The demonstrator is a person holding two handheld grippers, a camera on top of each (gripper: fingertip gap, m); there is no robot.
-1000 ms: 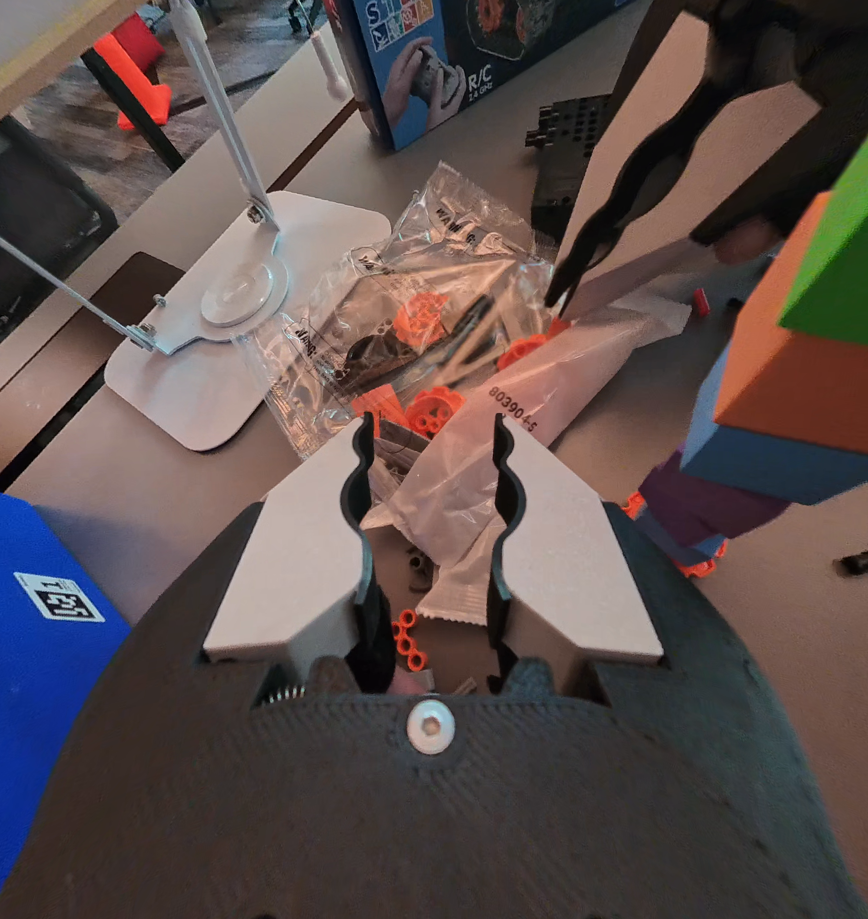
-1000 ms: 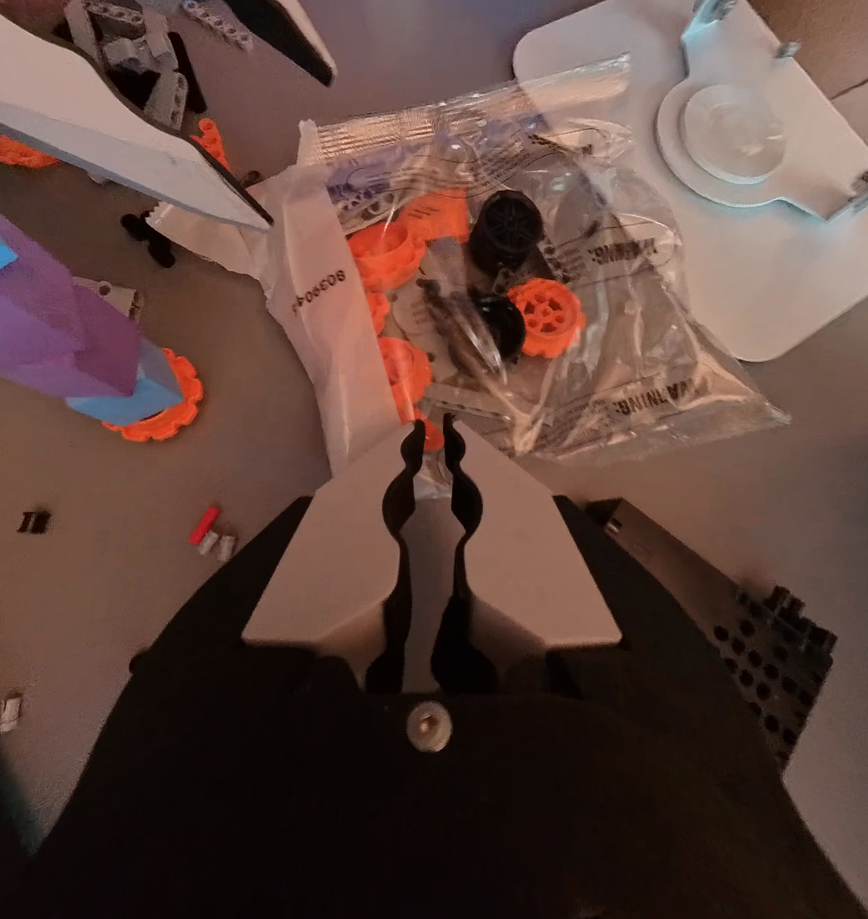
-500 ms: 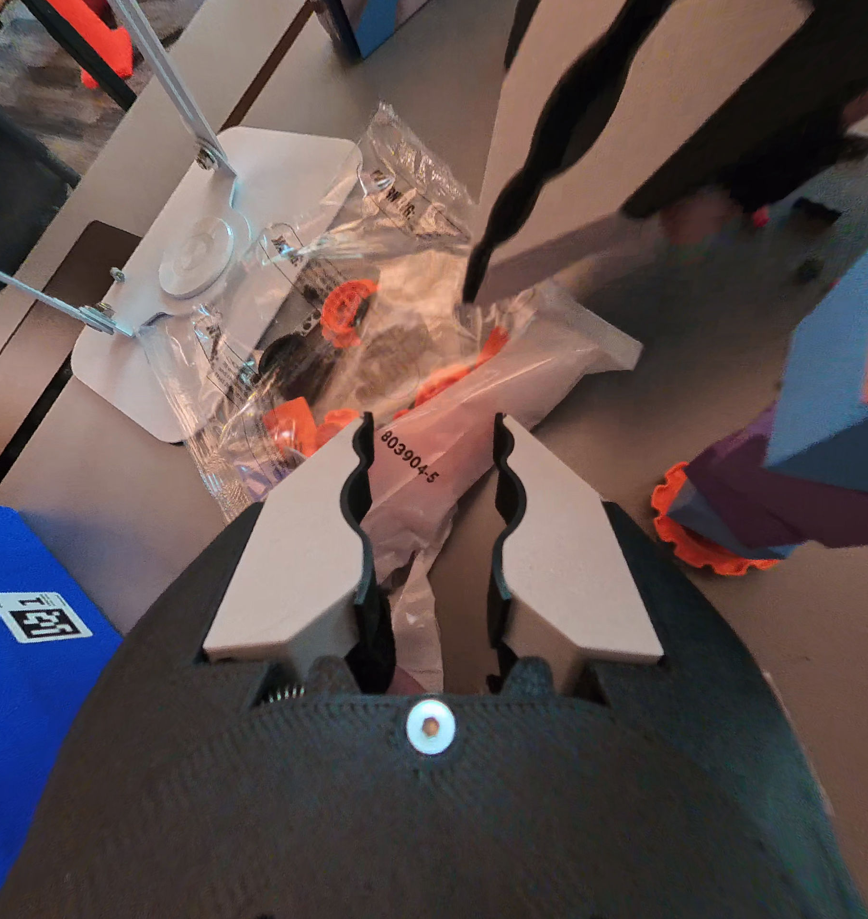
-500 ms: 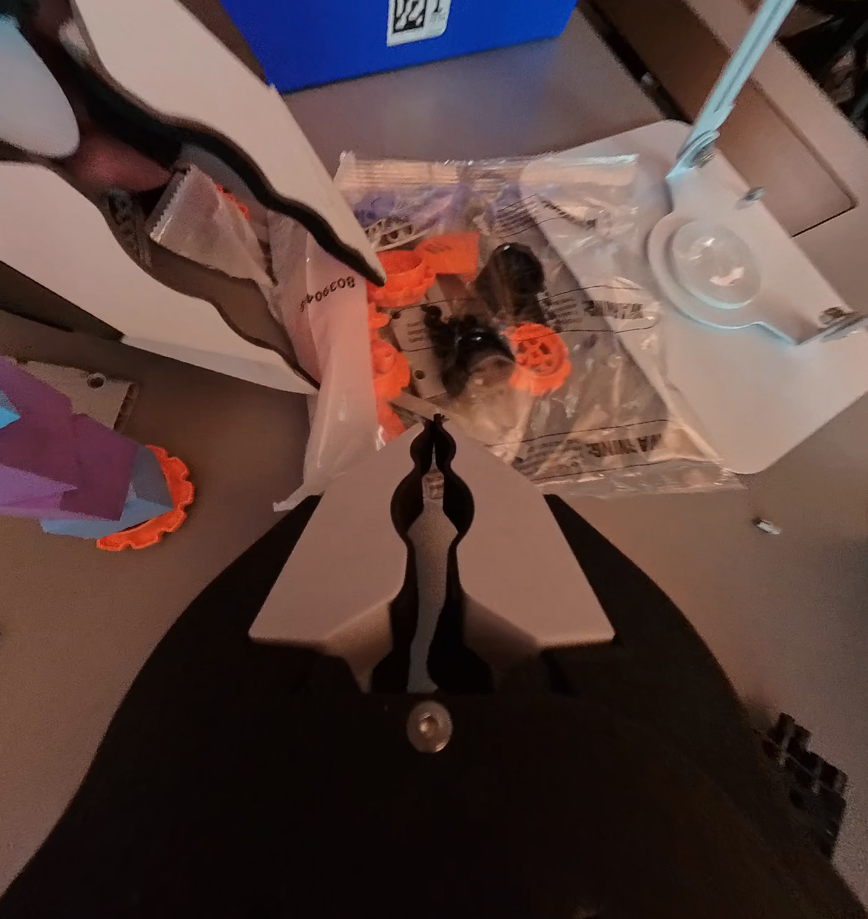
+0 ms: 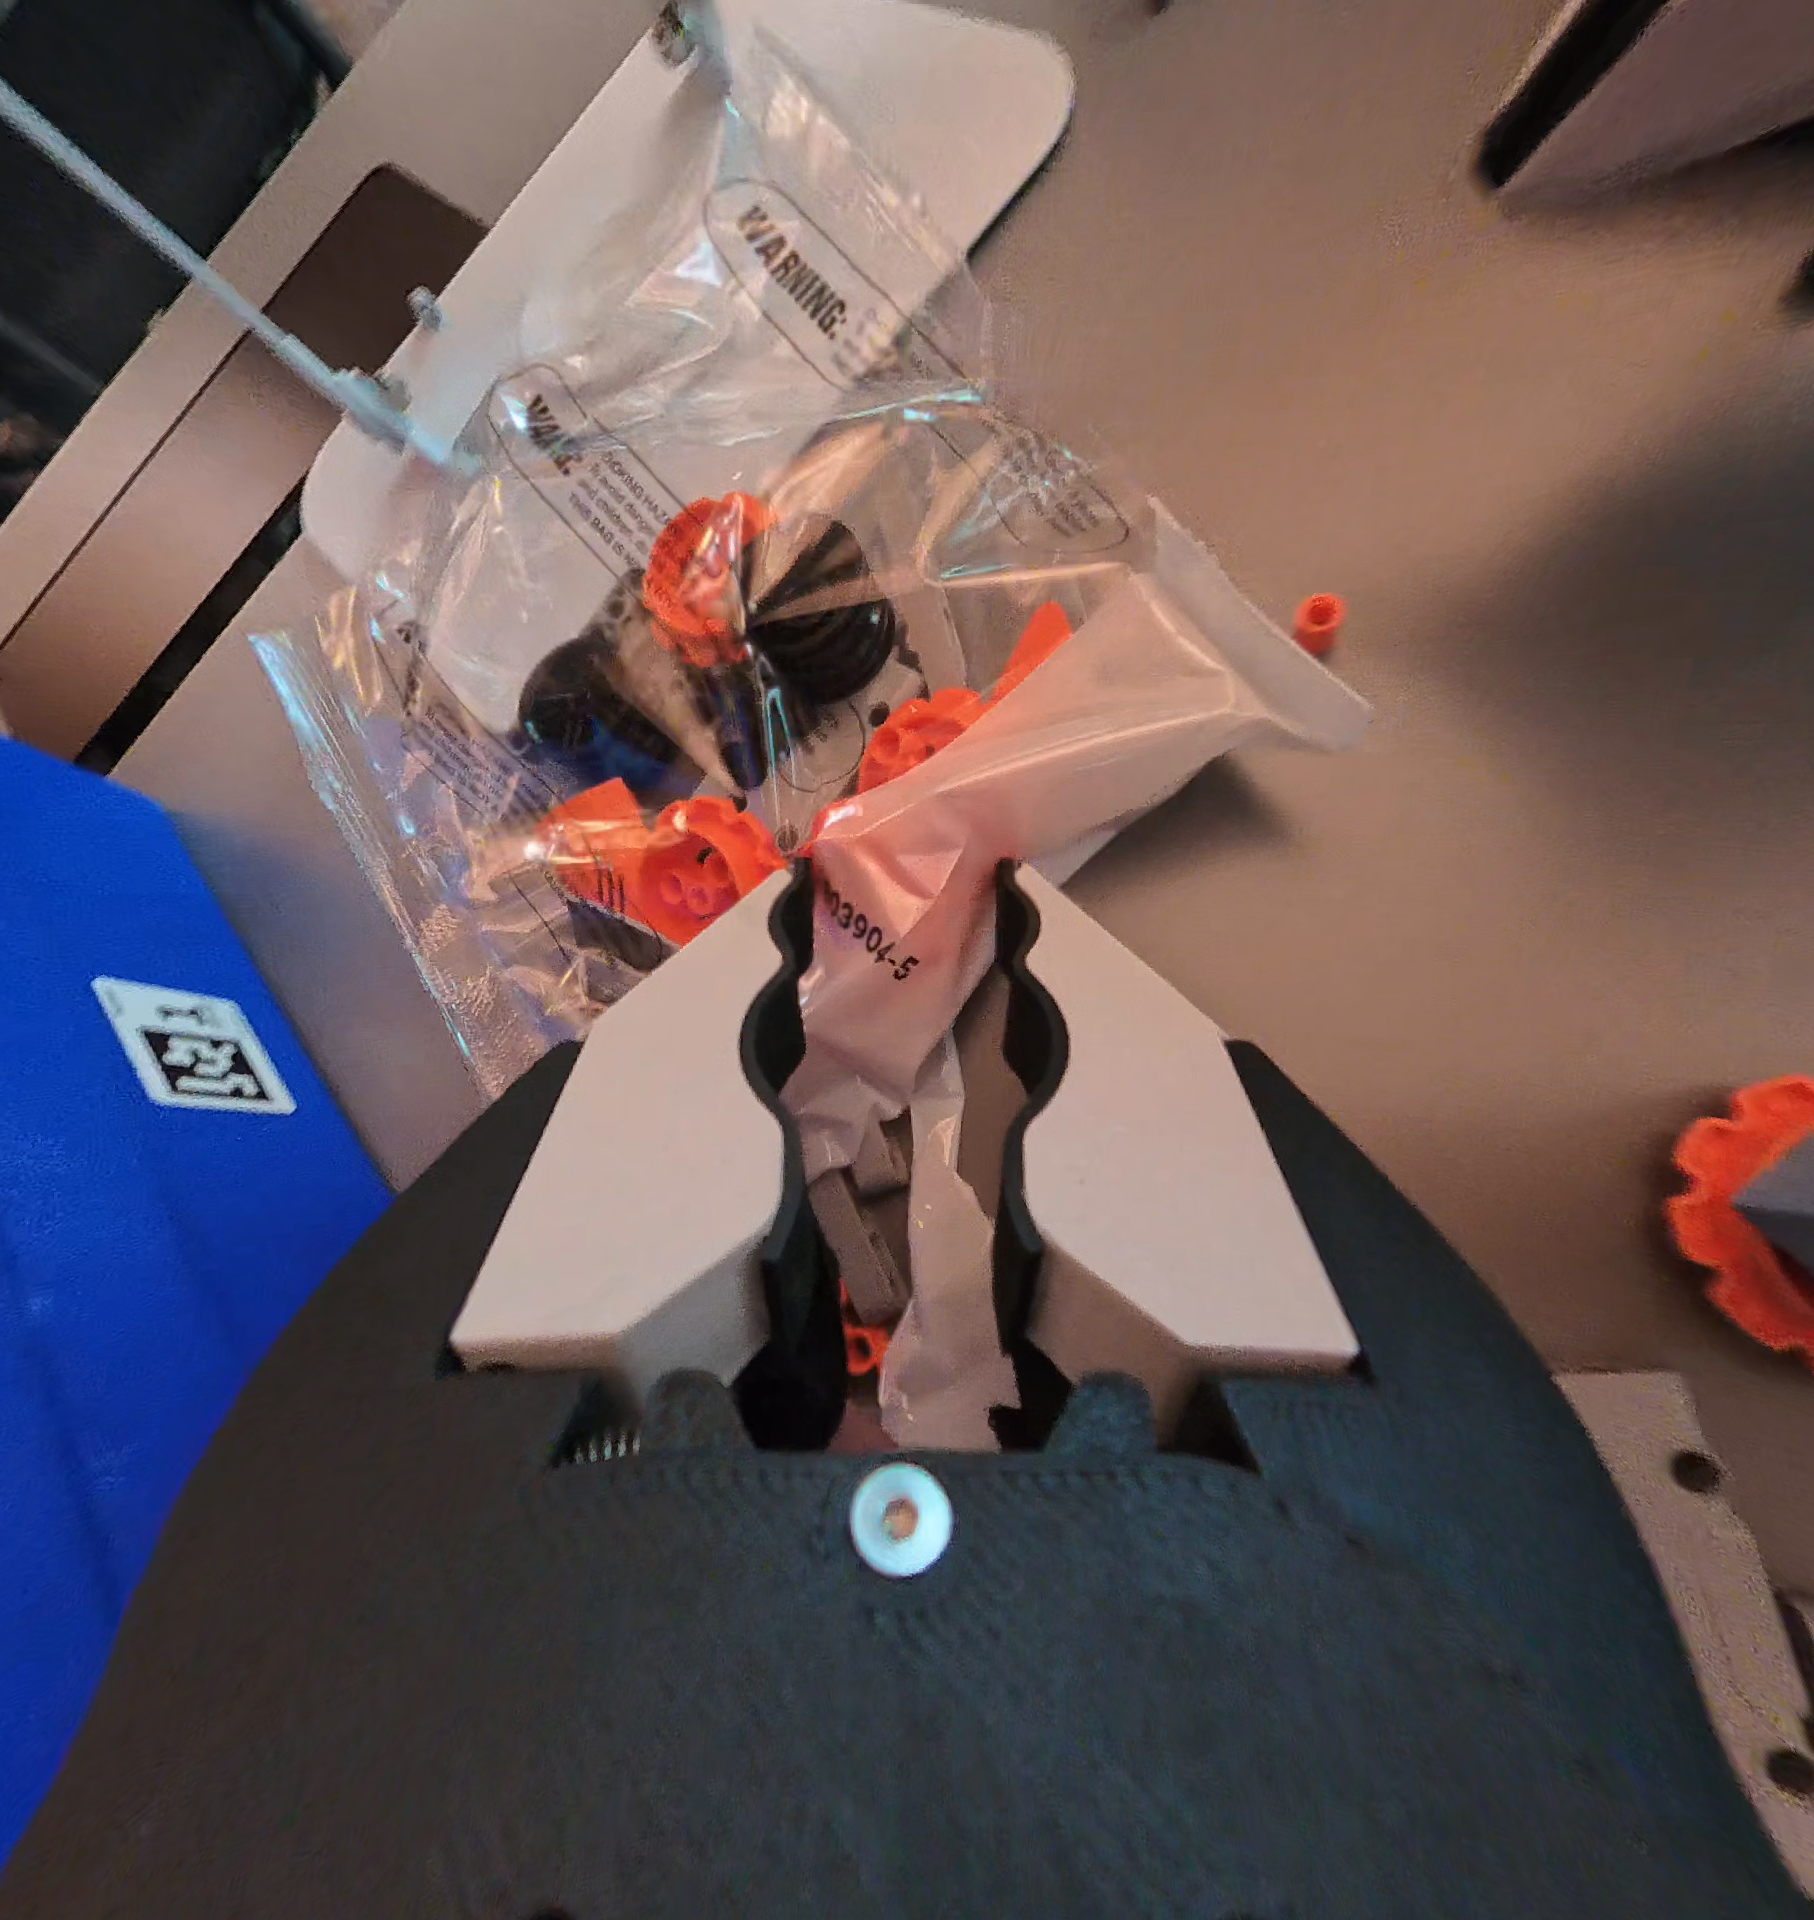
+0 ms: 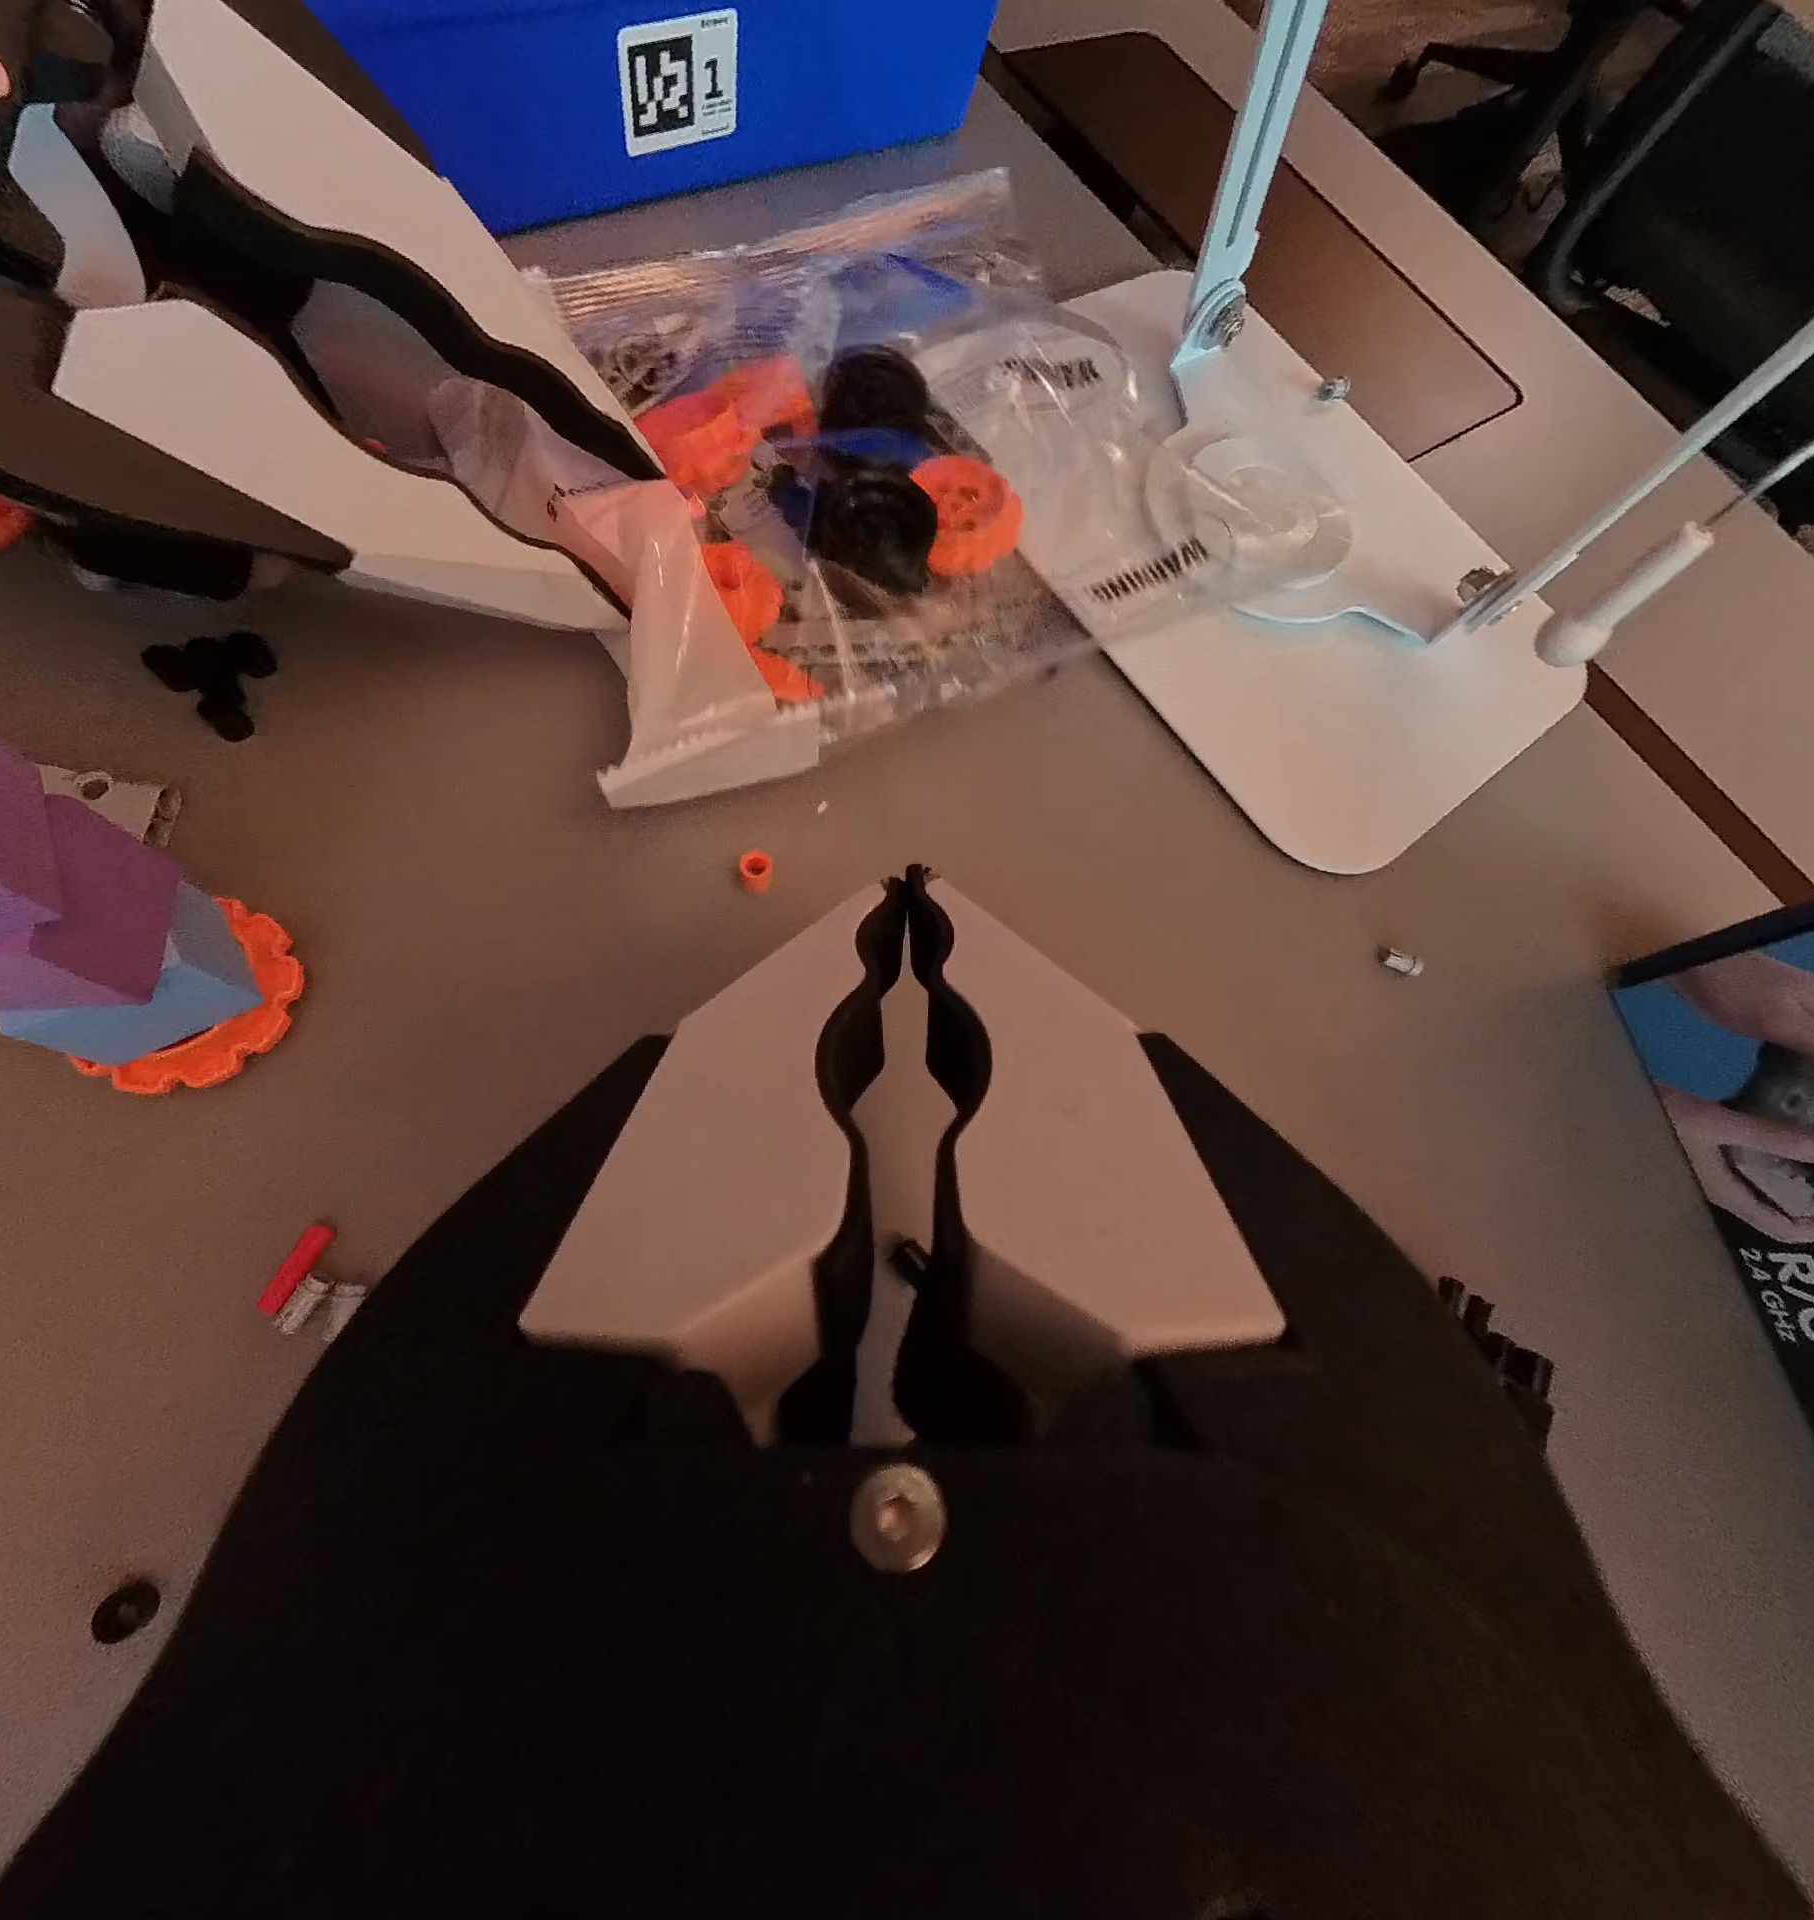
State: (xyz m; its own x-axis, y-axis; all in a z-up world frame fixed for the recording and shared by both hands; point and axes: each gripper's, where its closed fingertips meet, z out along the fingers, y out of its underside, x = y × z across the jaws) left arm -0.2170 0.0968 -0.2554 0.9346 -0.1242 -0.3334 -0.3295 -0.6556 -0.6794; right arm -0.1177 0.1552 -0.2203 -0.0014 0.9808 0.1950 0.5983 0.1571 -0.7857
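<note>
The blue bin (image 5: 103, 1091) stood at the far left, with the clear bag of parts (image 5: 695, 623) just to its right. That bag lay partly on the white stand base (image 5: 882, 94), probably only because it had been dropped there, and its orange wheels (image 5: 695, 868) and black tyres (image 5: 820, 623) had slumped to its lower end. Right of the bin, the left gripper (image 5: 898, 883) had its jaws closed part-way onto the crumpled neck of a white opaque bag (image 5: 986, 790), which bunched between them; the pinch sat at the bag's printed end, seemingly so the sealed end would stick out free. Its serrated far seam (image 6: 711, 753) rested on the grey table (image 6: 1090, 883), against the clear bag. Further right of the bin, a small orange bush (image 6: 754, 871) lay loose on the table, just beside the right gripper (image 6: 908, 883). That gripper's tips met with nothing visible between them, and it hovered well apart from both bags. Farthest right of the bin lay a printed box (image 6: 1765, 1143), pushed to the table's edge.
</note>
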